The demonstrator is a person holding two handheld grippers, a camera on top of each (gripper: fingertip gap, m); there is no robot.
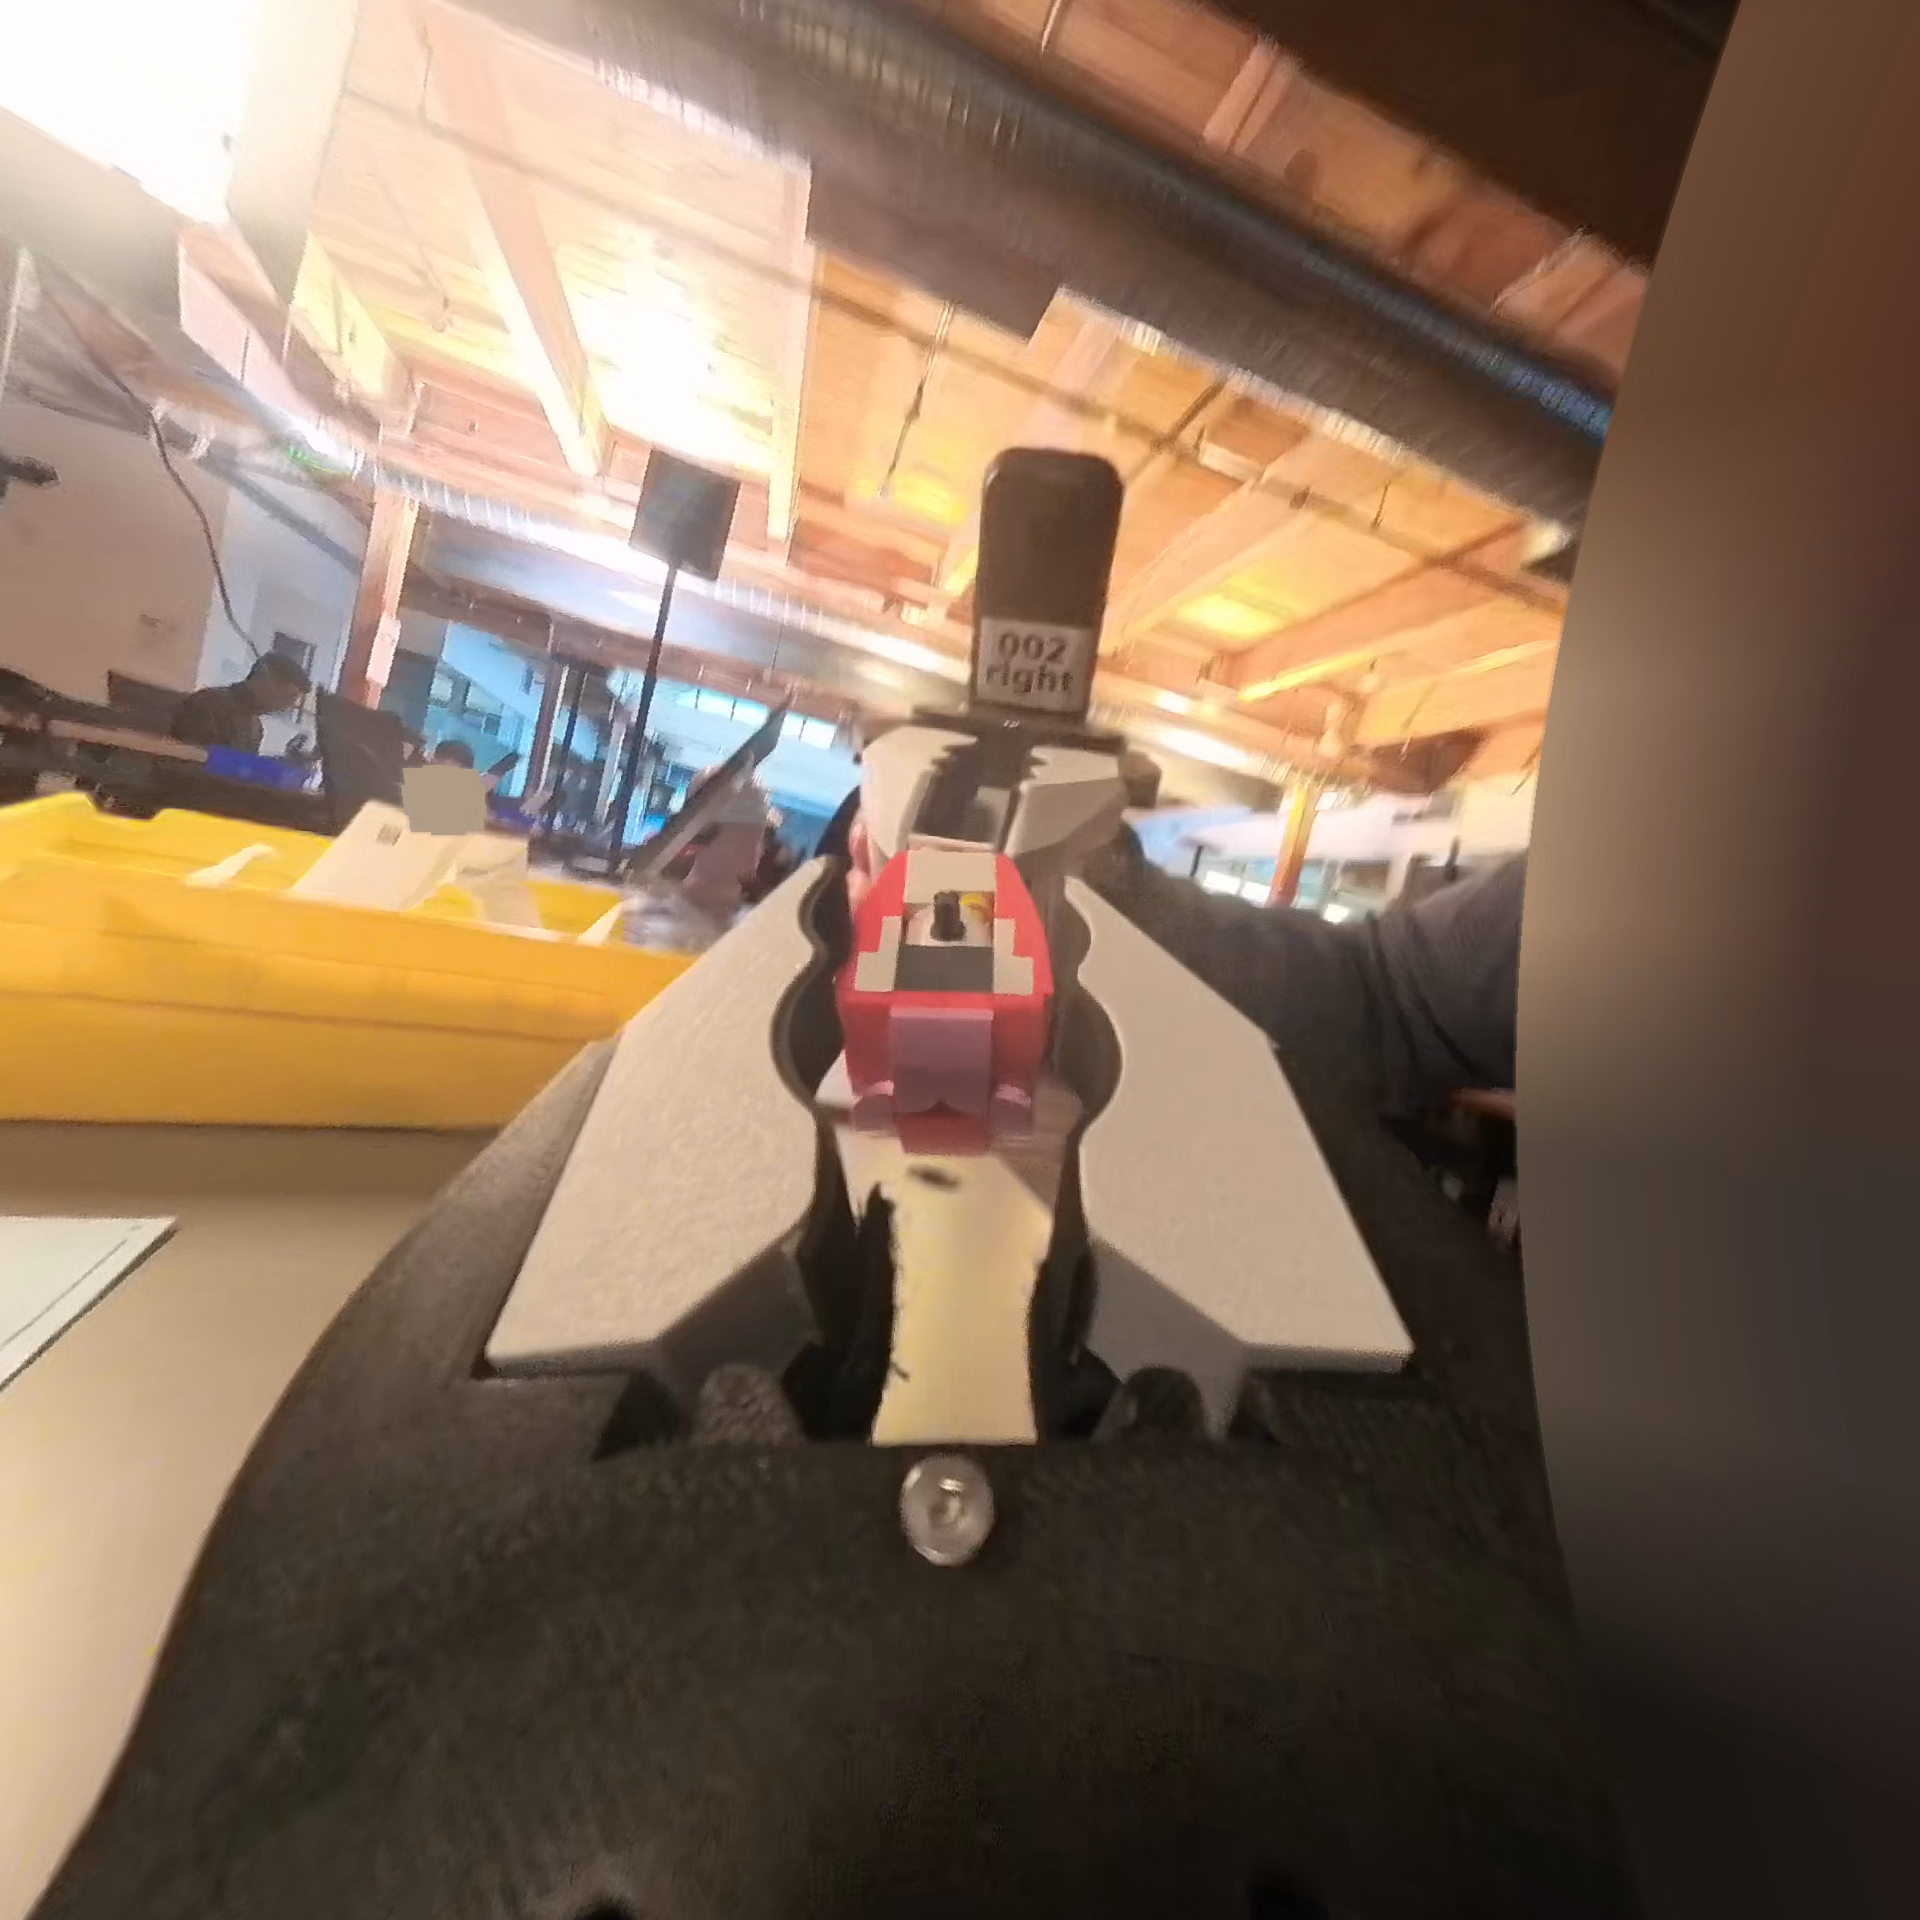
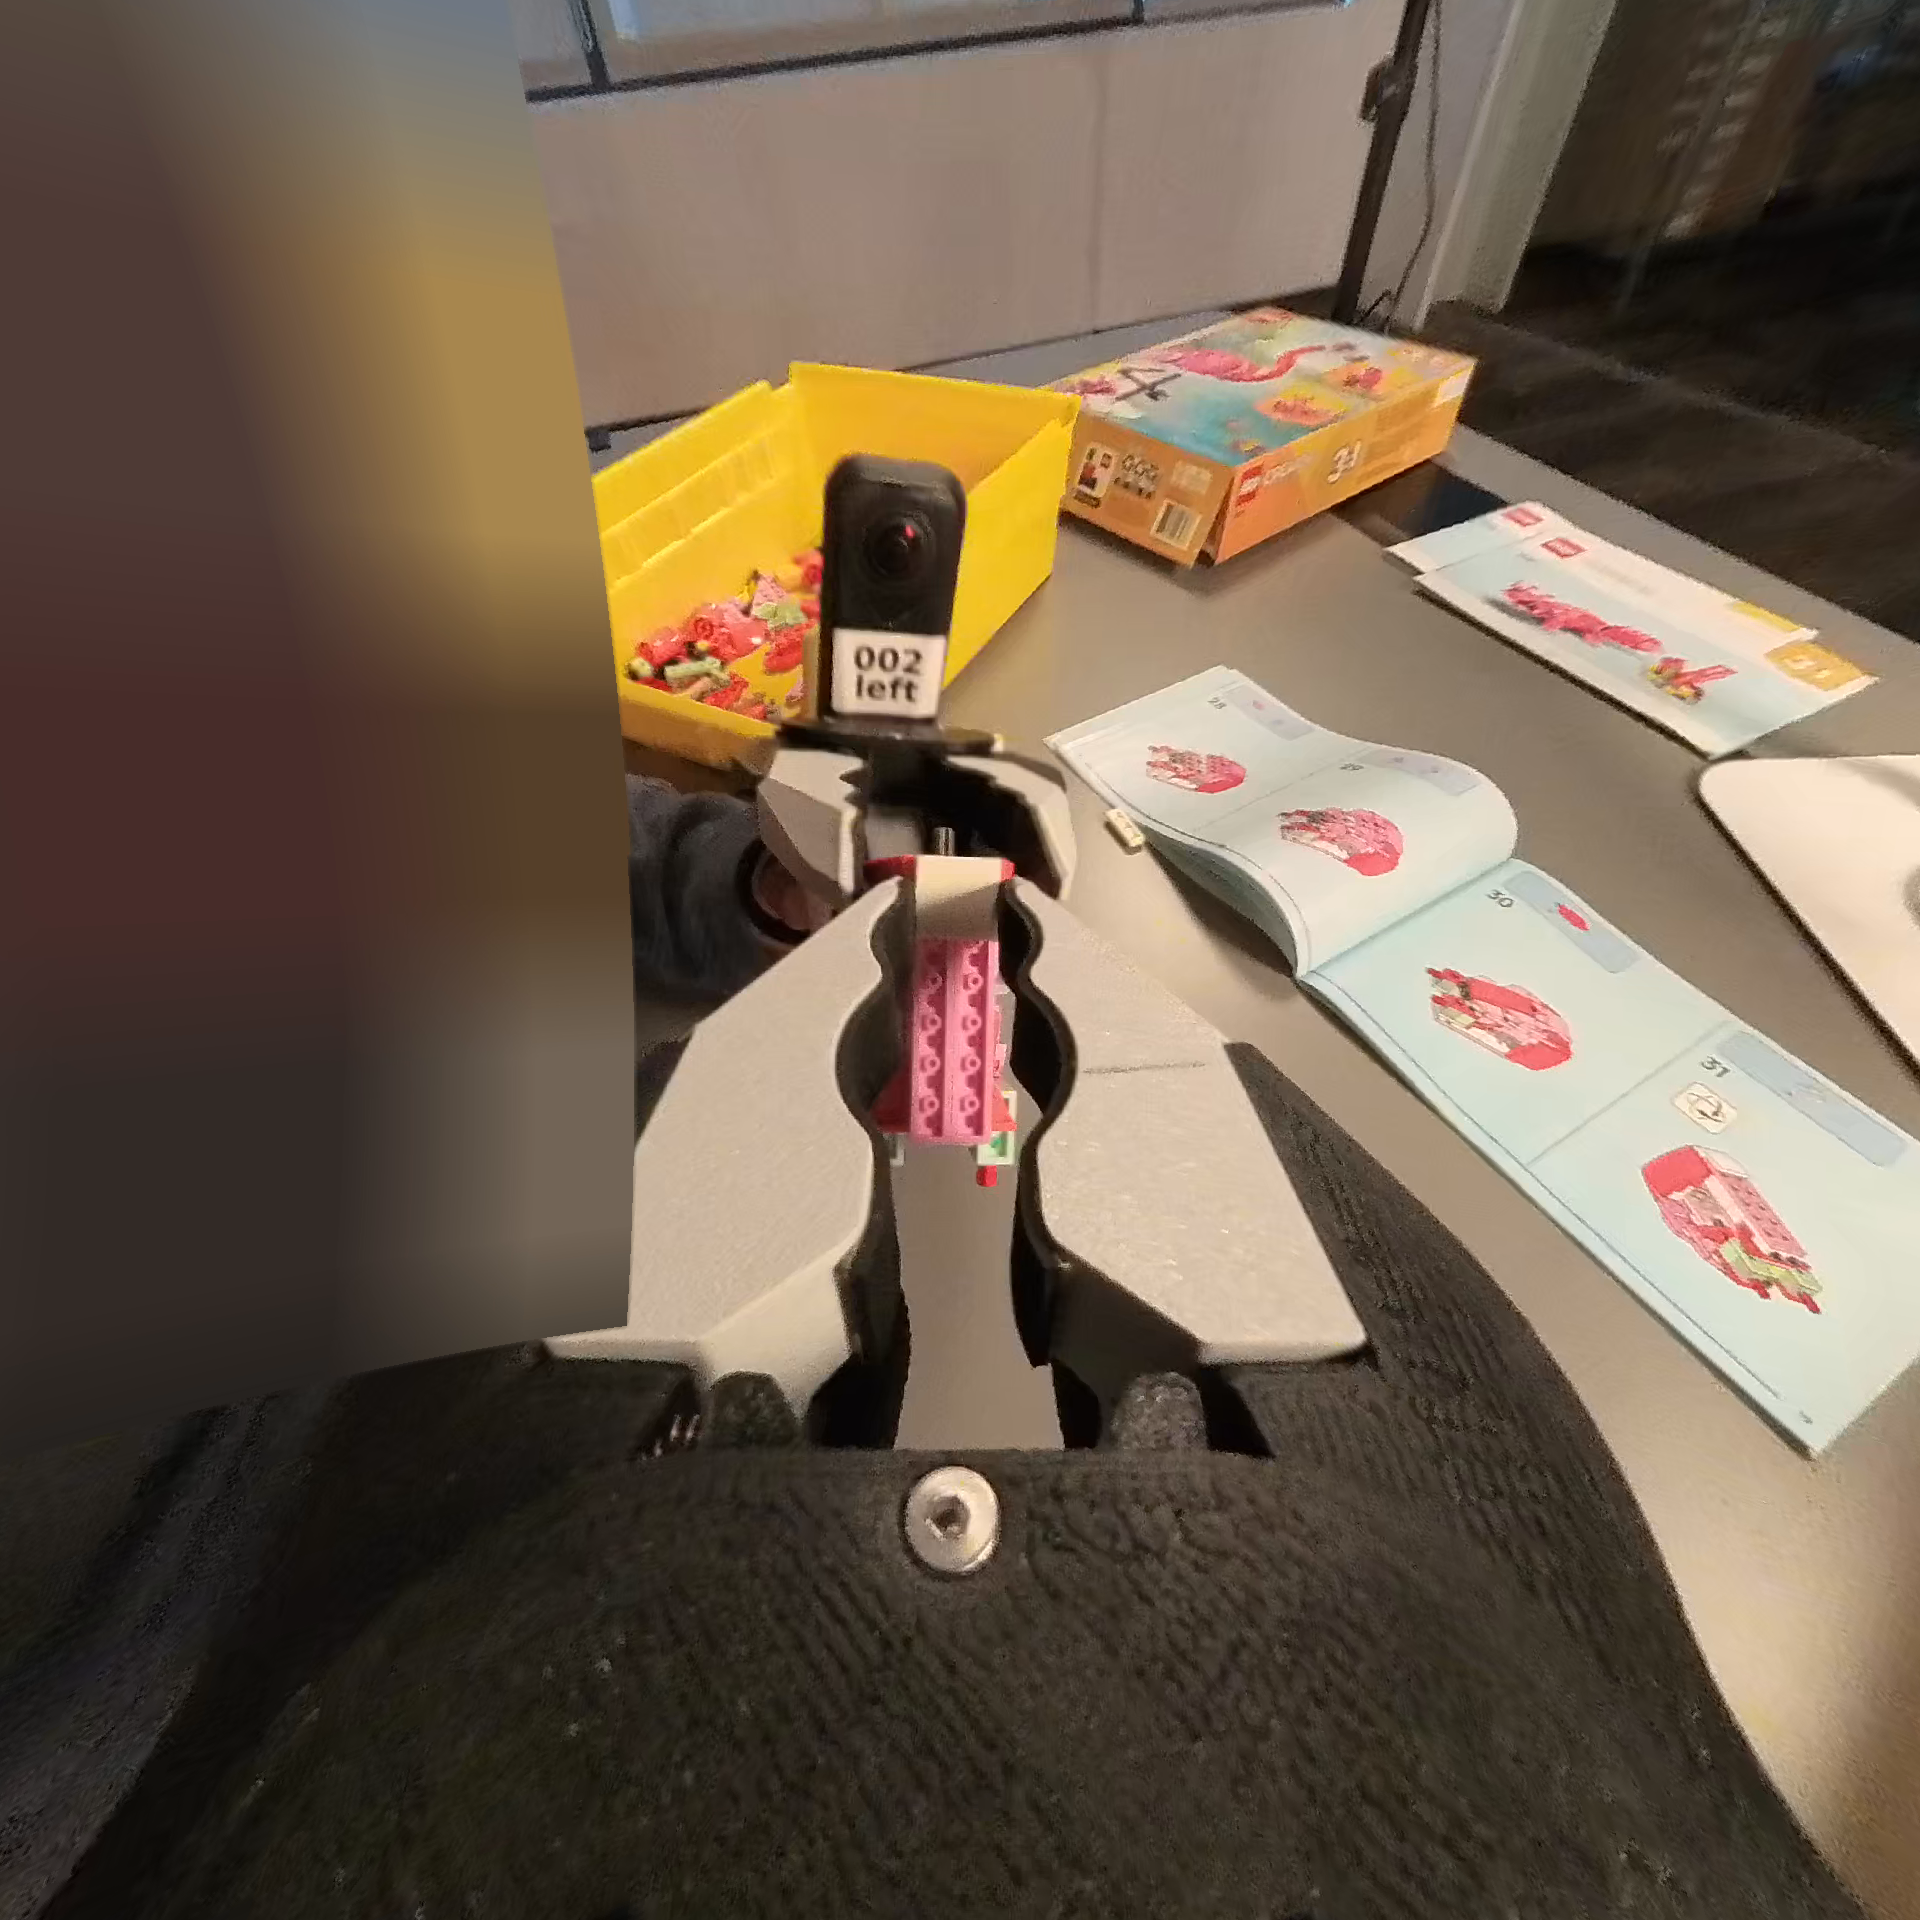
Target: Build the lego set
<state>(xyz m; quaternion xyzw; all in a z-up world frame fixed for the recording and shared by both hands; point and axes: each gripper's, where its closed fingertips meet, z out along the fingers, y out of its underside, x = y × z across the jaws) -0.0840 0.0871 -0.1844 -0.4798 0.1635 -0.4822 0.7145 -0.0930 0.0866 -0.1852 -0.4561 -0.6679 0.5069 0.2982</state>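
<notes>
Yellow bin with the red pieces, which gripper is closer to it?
Left. The left gripper sits just in front of the yellow bin; the right gripper is farther back, facing it across the brick model between them.

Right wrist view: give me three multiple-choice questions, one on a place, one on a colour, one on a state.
1. Where is the yellow plastic bin of loose pieces?
A. behind the left hand-held gripper
B. on the booklet
C. on the floor

2. What colour is the studded toy-brick plate between the right hand-held gripper fingers?
A. blue
B. pink
C. black

3. How does the pale blue paper instruction booklet lie?
A. shut
B. rolled up
C. open

Answers:
1. A, the bin rises past that gripper's camera.
2. B, its studs show pink.
3. C, printed pages face up.
</notes>
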